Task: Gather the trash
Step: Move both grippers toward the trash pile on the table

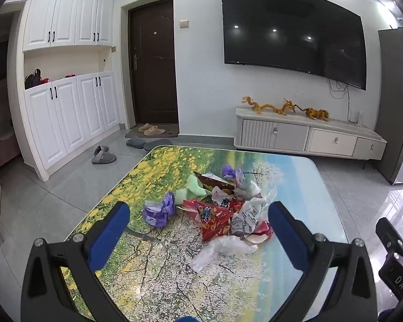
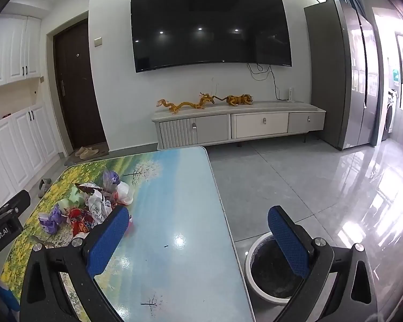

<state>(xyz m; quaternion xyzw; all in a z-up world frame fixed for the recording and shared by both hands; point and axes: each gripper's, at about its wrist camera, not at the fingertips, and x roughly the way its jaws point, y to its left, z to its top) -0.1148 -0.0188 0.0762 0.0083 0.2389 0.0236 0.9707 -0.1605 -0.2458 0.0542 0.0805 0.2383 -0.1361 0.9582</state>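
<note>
On glossy table (image 1: 158, 166): crinkled wrappers (image 1: 217, 212) (plastic, foil), heaped.

Trash pile (image 1: 223, 209): crumpled wrappers and bags, red, purple, green, white, clear, heaped together | lies on a table (image 1: 153, 268) printed with flowers and sky | Bin (image 2: 271, 271): round, white rim, dark liner, upright on floor just beside table edge.
</note>
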